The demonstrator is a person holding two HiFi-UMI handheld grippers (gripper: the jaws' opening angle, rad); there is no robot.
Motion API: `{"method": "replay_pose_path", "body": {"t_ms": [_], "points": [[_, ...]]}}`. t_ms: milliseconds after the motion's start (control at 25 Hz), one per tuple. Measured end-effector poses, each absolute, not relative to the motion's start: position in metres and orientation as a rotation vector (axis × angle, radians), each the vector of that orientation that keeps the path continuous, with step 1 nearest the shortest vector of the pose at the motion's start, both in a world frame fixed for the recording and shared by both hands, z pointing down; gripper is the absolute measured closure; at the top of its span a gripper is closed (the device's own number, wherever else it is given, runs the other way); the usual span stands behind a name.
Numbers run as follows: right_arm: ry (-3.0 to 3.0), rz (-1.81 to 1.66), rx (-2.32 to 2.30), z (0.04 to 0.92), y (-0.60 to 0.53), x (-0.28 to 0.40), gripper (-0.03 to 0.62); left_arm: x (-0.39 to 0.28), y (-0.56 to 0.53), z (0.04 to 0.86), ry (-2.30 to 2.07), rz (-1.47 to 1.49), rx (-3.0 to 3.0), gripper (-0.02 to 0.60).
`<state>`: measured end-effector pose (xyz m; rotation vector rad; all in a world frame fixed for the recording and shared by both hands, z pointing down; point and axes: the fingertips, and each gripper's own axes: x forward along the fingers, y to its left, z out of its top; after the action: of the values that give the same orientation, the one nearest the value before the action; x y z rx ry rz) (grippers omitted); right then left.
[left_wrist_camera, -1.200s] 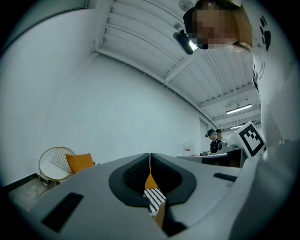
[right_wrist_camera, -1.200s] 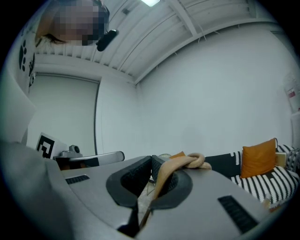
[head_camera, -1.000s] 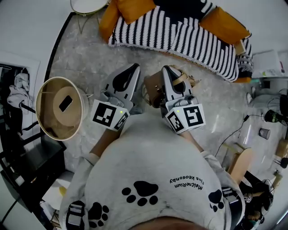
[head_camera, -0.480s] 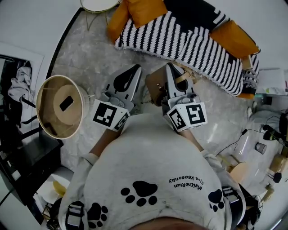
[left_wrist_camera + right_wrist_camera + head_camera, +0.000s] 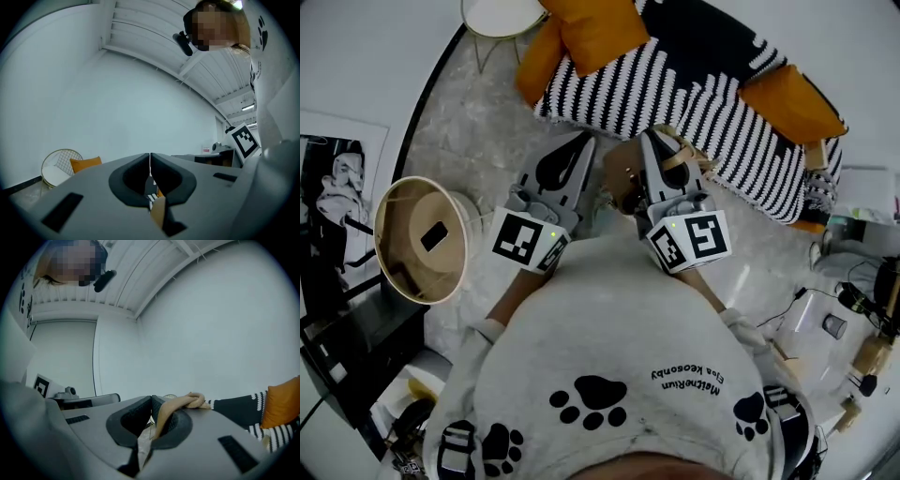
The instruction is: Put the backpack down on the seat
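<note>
A brown backpack (image 5: 623, 180) hangs between my two grippers over the floor, close to my chest. My right gripper (image 5: 651, 142) is shut on its tan strap (image 5: 677, 161); in the right gripper view the strap (image 5: 178, 406) loops over the right jaw and runs down between the closed jaws of the gripper (image 5: 151, 414). My left gripper (image 5: 572, 148) sits beside the backpack, and in its own view the gripper (image 5: 150, 158) has its jaws shut together with nothing between them. The seat is a black-and-white striped sofa (image 5: 712, 89) just ahead.
Orange cushions (image 5: 598, 28) lie on the sofa, one of them (image 5: 283, 405) also in the right gripper view. A round wooden tub (image 5: 417, 239) stands at my left. A white wire-legged side table (image 5: 497, 14) is at the back left. Cables and clutter (image 5: 853, 319) lie at the right.
The sofa has slid nearer and further into the head view as I move towards it. Both grippers and the backpack keep their places in front of my chest.
</note>
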<state>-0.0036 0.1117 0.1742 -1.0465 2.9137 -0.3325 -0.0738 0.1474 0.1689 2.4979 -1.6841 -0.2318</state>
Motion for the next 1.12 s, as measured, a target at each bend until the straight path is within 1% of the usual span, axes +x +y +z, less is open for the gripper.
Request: {"method": "replay_pose_path", "body": {"t_ms": [280,520,760,1120], "points": [[2.940,-0.352,-0.987,0.176,0.024,0.004,0.562,-0.065,0.060,0.168,-1.723,-0.232,2.475,0.560],[2.923,-0.402,-0.949,0.180,-0.033,0.025,0.562,-0.041,0.008,0.175,-1.729,-0.215,2.465,0.560],[2.915,-0.447,-0.954,0.184,-0.057,0.037,0.562,-0.034,-0.013,0.177,-1.739,-0.194,2.438,0.560],[2.916,-0.496,-0.980,0.203,-0.083,0.024,0.562,-0.049,-0.044,0.194,-1.710,-0.166,2.418,0.560]]}}
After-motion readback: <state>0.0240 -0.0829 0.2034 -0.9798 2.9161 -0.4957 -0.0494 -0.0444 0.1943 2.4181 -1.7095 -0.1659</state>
